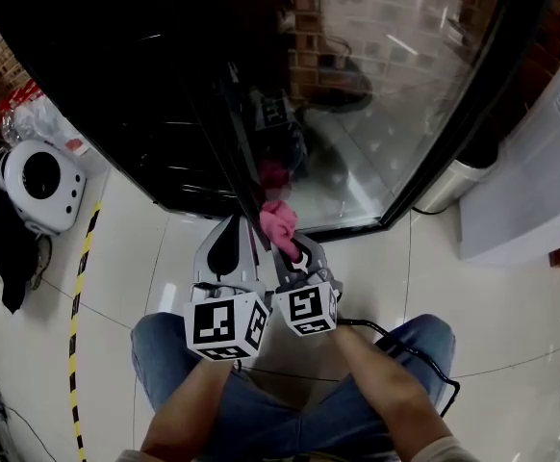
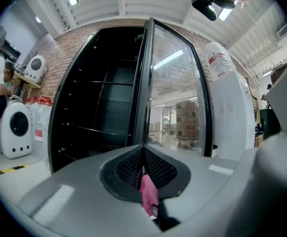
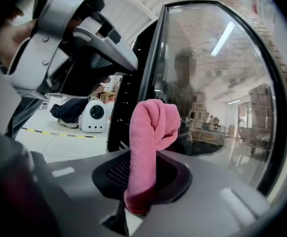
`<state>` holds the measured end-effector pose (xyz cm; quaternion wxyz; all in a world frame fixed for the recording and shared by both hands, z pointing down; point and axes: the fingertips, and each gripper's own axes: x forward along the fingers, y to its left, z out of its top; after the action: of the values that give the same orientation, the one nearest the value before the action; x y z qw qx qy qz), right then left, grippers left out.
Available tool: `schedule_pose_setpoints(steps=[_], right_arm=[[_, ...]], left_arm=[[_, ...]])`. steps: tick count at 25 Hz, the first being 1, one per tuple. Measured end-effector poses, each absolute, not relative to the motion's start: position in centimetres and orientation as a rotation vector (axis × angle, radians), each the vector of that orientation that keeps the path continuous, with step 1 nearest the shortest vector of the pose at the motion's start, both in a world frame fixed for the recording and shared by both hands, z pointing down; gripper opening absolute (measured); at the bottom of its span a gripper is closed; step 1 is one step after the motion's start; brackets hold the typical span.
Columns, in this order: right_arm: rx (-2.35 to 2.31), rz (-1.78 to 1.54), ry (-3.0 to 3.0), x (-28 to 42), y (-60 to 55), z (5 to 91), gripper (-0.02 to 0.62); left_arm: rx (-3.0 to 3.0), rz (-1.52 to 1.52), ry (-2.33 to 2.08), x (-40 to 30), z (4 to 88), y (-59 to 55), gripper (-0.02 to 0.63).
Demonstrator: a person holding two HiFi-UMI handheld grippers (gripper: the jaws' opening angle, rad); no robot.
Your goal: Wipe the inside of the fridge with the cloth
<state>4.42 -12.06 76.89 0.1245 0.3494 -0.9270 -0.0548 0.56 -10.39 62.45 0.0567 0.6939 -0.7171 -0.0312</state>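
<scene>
The fridge (image 1: pixel 155 94) stands dark in front of me, its glass door (image 1: pixel 395 85) swung open to the right. A rolled pink cloth (image 1: pixel 278 224) sticks up out of my right gripper (image 1: pixel 290 246), which is shut on it; in the right gripper view the cloth (image 3: pixel 151 132) rises in front of the door (image 3: pixel 217 83). My left gripper (image 1: pixel 237 234) is shut, close beside and slightly above the right one, not touching the cloth. In the left gripper view its jaws (image 2: pixel 143 154) point at the fridge's wire shelves (image 2: pixel 99 107); a pink sliver (image 2: pixel 148 194) shows through the slit below.
A white pod with a round window (image 1: pixel 35 183) sits on the floor at left, beside yellow-black tape (image 1: pixel 80 287). A tall white appliance (image 1: pixel 540 152) stands right of the door. My knees in jeans (image 1: pixel 174 354) rest on the tiled floor, with a black cable (image 1: pixel 405 340) by them.
</scene>
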Motion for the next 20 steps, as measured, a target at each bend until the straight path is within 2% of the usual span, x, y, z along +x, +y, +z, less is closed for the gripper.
schedule_pose_setpoints(steps=[10, 20], right_arm=[[1.190, -0.157, -2.633, 12.2, -16.0, 77.2, 0.061], [1.493, -0.068, -2.470, 23.5, -20.8, 77.4, 0.061]], left_arm=[[2.182, -0.047, -2.077, 5.3, 63.5, -12.0, 0.015], [2.277, 0.029, -1.981, 10.8, 64.8, -13.7, 0.015]])
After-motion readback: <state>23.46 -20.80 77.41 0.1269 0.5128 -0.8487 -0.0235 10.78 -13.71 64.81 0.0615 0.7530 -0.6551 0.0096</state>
